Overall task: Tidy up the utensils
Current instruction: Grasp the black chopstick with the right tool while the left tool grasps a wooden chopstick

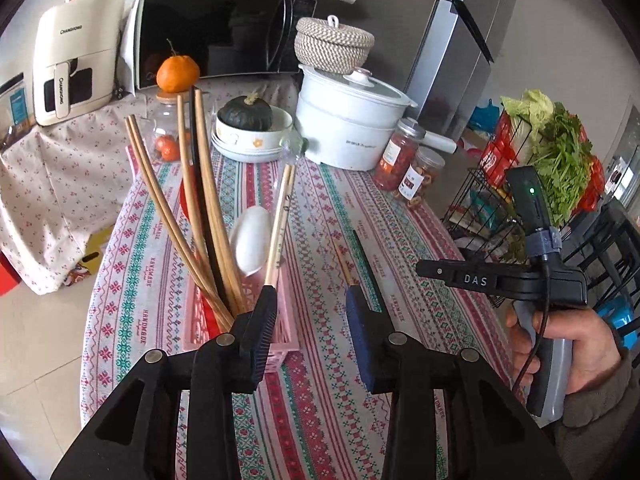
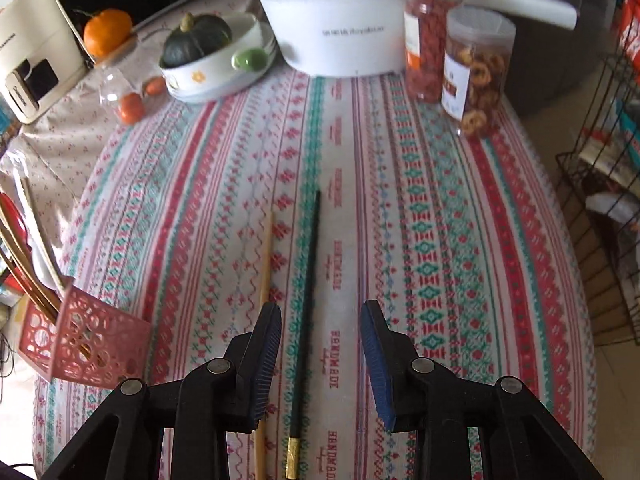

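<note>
Chopsticks lie loose on the tablecloth (image 2: 432, 216) directly below our right gripper (image 2: 322, 360). Its ribbed jaws stand partly apart and hold nothing. Between them runs a black chopstick (image 2: 306, 304) with a gold band at its near end, its long axis pointing straight away from us, in line with the fingers. A pale bamboo chopstick (image 2: 266, 264) lies parallel just beside it, passing under the left jaw. We judge this right hand the nearer one to grasp them.

Our left gripper (image 1: 310, 336), also partly open and empty, hovers just beside the pink lattice basket (image 1: 280, 344) near the cloth's left edge, where wooden chopsticks (image 1: 208, 200) and a white spoon (image 1: 252, 240) stand upright. Farther off sit a smooth white pot (image 2: 332, 28) and clear snack jars (image 2: 476, 72).
</note>
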Demonstrator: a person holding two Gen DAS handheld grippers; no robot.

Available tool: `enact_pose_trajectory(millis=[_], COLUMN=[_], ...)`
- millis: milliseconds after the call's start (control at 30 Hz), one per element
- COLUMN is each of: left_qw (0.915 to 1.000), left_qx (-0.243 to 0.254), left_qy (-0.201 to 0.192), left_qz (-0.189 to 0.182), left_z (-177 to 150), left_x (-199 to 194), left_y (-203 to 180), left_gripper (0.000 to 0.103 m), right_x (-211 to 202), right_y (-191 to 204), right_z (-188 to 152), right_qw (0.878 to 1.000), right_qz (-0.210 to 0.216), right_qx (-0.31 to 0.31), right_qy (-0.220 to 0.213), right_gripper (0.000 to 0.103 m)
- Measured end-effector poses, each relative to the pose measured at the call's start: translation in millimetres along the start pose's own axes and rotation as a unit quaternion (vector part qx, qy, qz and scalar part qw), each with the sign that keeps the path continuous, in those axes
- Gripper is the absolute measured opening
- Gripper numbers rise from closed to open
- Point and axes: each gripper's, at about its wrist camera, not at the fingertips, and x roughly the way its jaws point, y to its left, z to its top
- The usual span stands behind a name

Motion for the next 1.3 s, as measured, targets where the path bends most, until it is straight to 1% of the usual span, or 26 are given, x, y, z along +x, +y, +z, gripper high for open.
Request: enact_pose_trajectory(millis=[67,100,200,333,400,500,567,600,633,667,700,767,833,933,1033,1100,1133,1200,1300], left_qw=[0.9998,0.9996,0.9986,0.9980,0.9967,0.9976,0.9976,0.9976,0.9975,0.9973,0.9971,0.9969,0.9970,0.9970,0.9967,0.9959,0.9952,0.9935,0.9899], left_qx=[-0.002,-0.004,0.000,0.012,0.011,0.026,0.030,0.032,0.033,0.032,0.031,0.028,0.030,0.040,0.038,0.027,0.026,0.041,0.062], left_qy=[0.018,0.028,0.050,0.050,0.053,0.040,0.042,0.043,0.044,0.046,0.049,0.058,0.059,0.054,0.057,0.074,0.079,0.076,0.076], left_qz=[0.006,0.009,0.018,0.037,0.061,0.049,0.045,0.044,0.046,0.048,0.048,0.045,0.040,0.039,0.043,0.045,0.051,0.075,0.102], left_z=[-6,-9,-16,-19,-19,-20,-20,-21,-22,-22,-22,-22,-21,-17,-10,-6,-5,-5,-1], left_x=[8,12,23,25,23,16,16,16,18,19,22,27,29,32,47,66,76,93,117], left_y=[-7,-10,-18,-27,-33,-44,-49,-50,-51,-51,-52,-56,-64,-82,-100,-110,-115,-125,-136], left_gripper=[0.053,0.055,0.056,0.059,0.059,0.059,0.059,0.059,0.059,0.059,0.059,0.059,0.059,0.059,0.059,0.059,0.059,0.059,0.059], right_x=[10,14,26,50,62,77,80,80,80,79,78,64,40,2,-30,-44,-50,-60,-71], right_y=[-3,-3,-2,8,15,15,18,20,23,24,23,13,-1,-17,-36,-46,-51,-58,-66], right_z=[-1,0,1,-1,1,3,4,4,3,1,1,1,5,7,1,1,1,2,4], right_qw=[1.000,1.000,0.999,0.997,0.996,0.995,0.995,0.995,0.993,0.992,0.993,0.996,0.998,1.000,0.999,0.999,0.998,0.997,0.995], right_qz=[0.010,0.016,0.013,0.003,-0.008,-0.021,-0.030,-0.038,-0.045,-0.043,-0.032,-0.021,-0.008,0.011,0.009,0.008,0.004,-0.003,-0.009], right_qx=[0.000,0.000,-0.001,-0.020,-0.037,-0.040,-0.053,-0.064,-0.078,-0.084,-0.080,-0.059,-0.034,-0.014,0.005,0.015,0.019,0.026,0.033], right_qy=[0.016,0.024,0.043,0.069,0.080,0.086,0.073,0.069,0.074,0.080,0.087,0.069,0.043,0.001,-0.032,-0.051,-0.059,-0.073,-0.089], right_gripper=[0.037,0.037,0.037,0.037,0.037,0.037,0.037,0.031,0.008,0.006,0.006,0.006,0.006,0.005,0.005,0.006,0.006,0.006,0.006])
